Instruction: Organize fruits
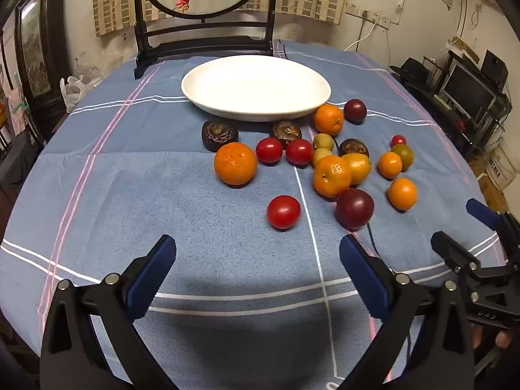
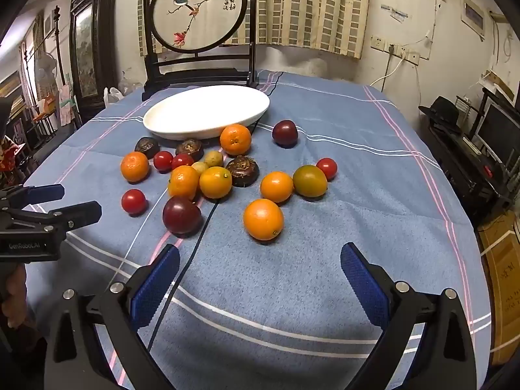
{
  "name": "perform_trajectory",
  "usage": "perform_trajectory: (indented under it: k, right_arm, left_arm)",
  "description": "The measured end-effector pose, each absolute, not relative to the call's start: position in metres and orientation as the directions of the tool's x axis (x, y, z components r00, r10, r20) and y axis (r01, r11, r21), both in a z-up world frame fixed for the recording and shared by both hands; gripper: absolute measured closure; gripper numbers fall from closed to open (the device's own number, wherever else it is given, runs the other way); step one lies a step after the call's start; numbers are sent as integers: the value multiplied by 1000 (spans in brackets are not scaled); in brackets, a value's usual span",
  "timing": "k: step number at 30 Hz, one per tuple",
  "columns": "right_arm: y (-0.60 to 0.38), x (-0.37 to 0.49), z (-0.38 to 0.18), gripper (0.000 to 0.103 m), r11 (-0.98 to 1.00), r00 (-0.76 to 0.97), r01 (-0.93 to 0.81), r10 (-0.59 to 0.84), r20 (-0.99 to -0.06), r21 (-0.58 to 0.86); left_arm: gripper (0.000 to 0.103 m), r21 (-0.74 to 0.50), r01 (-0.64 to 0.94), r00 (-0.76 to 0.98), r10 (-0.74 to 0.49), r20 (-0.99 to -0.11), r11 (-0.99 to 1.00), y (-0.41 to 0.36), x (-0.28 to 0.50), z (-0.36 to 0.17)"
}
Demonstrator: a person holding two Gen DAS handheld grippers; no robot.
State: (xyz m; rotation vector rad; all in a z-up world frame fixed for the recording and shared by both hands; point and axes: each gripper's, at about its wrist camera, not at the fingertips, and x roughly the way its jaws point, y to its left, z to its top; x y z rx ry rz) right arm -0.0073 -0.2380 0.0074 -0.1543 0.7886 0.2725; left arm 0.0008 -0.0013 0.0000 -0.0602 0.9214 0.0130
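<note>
Nothing sits yet in the wide white ceramic plate [image 1: 256, 89] at the far side of the blue checked tablecloth [image 1: 162, 195]; every fruit lies loose on the cloth in front of it. Both the left gripper [image 1: 256, 247] and the right gripper [image 2: 260, 255] hover low with jaws spread wide and empty. Nearest the right one is a smooth round orange [image 2: 263, 219], nearest the left a small red tomato [image 1: 283, 212]. My worry is rolling: a nudged fruit could run across the cloth, the crowded cluster could scatter, and the thin black cable [image 2: 191, 250] might snag a finger.
</note>
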Motion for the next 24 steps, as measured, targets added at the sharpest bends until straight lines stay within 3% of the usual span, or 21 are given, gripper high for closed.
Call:
perform_trajectory:
  k: [4, 24]
  right_arm:
    - [-238, -6, 10, 4, 955, 677, -294, 180, -713, -38]
    - [-232, -9, 3, 4, 948, 665, -317, 193, -722, -38]
  left_arm:
    - [4, -91, -28, 616, -55, -786, 995, -1, -1, -2]
    - [4, -19, -48, 608, 14, -793, 999, -5, -4, -4]
